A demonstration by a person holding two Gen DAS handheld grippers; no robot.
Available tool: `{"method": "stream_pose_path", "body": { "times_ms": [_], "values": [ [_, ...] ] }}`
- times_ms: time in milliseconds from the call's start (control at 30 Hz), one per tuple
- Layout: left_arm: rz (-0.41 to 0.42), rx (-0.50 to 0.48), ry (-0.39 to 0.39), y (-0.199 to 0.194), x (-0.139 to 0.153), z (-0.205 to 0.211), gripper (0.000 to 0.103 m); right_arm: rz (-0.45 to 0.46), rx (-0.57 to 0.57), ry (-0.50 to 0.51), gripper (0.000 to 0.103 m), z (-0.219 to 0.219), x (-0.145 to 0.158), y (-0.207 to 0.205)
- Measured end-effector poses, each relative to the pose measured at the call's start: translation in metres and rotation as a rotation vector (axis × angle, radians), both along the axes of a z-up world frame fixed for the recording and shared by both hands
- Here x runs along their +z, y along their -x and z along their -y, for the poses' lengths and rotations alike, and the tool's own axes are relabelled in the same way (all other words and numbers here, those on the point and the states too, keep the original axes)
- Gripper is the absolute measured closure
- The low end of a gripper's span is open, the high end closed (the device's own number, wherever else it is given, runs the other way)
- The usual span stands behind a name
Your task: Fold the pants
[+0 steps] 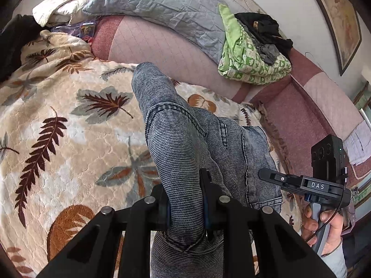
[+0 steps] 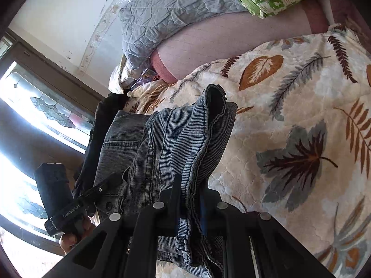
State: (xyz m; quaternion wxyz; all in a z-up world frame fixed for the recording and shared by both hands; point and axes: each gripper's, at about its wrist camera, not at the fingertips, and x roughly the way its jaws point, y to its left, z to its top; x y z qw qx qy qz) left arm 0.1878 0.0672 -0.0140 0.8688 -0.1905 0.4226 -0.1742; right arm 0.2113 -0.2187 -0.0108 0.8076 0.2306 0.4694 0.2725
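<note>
Grey-blue denim pants (image 1: 185, 139) hang bunched above a leaf-patterned blanket (image 1: 69, 127). My left gripper (image 1: 184, 192) is shut on a thick fold of a pant leg, which runs away from it toward the far end. In the right wrist view my right gripper (image 2: 190, 194) is shut on a seamed edge of the pants (image 2: 167, 139), and the cloth is lifted off the blanket (image 2: 289, 115). The right gripper (image 1: 278, 178) also shows at the right of the left wrist view, held by a hand (image 1: 324, 227). The left gripper (image 2: 104, 185) shows at the lower left, in a hand (image 2: 74, 236).
Behind the blanket runs a pink quilted surface (image 1: 162, 46) with a grey quilted pillow (image 1: 162, 7), a folded green patterned cloth (image 1: 250, 58) and dark clothes (image 1: 262, 27) on it. A framed picture (image 1: 336, 23) hangs on the wall. A bright patterned window (image 2: 34, 106) lies to the left.
</note>
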Motion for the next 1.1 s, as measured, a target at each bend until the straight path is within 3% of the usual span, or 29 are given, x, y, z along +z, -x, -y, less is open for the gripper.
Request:
{"method": "stream_pose_path", "body": {
  "times_ms": [233,300,333,367,433,533,633,733,800,900,1000,1067,1100],
  "values": [
    [-0.099,0.033,-0.048,-0.007,-0.067,-0.004,0.081,-0.098,-0.007,0.029,0.09,-0.013,-0.072,-0.01],
    [-0.117,0.074,-0.072,-0.007,-0.077,-0.009,0.066,-0.135,-0.021,0.045,0.086,-0.012,-0.088,-0.013],
    [-0.139,0.091,-0.069,-0.007,-0.08,-0.012,0.053,-0.143,-0.026,0.049,0.084,-0.01,-0.091,-0.013],
    [-0.166,0.111,-0.07,-0.006,-0.08,-0.015,0.042,-0.152,-0.04,0.059,0.077,-0.007,-0.09,-0.012],
    [-0.148,0.155,-0.086,0.002,-0.071,-0.021,0.039,-0.136,-0.041,0.106,0.068,-0.006,-0.079,-0.007],
    [-0.069,0.188,-0.145,0.028,-0.049,-0.022,0.036,-0.018,-0.055,0.2,0.067,-0.007,-0.05,0.017],
    [-0.004,0.207,-0.219,0.055,-0.041,-0.013,0.028,0.056,-0.042,0.227,0.062,-0.015,-0.038,0.047],
    [-0.019,0.185,-0.334,0.064,-0.061,0.008,0.026,0.04,-0.01,0.353,0.039,-0.032,-0.064,0.061],
    [-0.078,0.149,-0.402,0.061,-0.082,0.02,0.025,-0.047,0.02,0.413,0.039,-0.039,-0.093,0.058],
    [-0.043,0.191,-0.386,0.074,-0.07,0.015,0.025,-0.042,-0.034,0.355,0.039,-0.028,-0.08,0.065],
    [0.034,0.21,-0.41,0.097,-0.043,0.019,0.025,0.081,-0.092,0.331,0.037,-0.015,-0.044,0.093],
    [0.101,0.235,-0.419,0.116,-0.026,0.024,0.023,0.175,-0.131,0.326,0.021,-0.007,-0.025,0.117],
    [0.12,0.24,-0.415,0.124,-0.02,0.026,0.021,0.218,-0.154,0.325,0.018,-0.004,-0.018,0.131]
  ]
}}
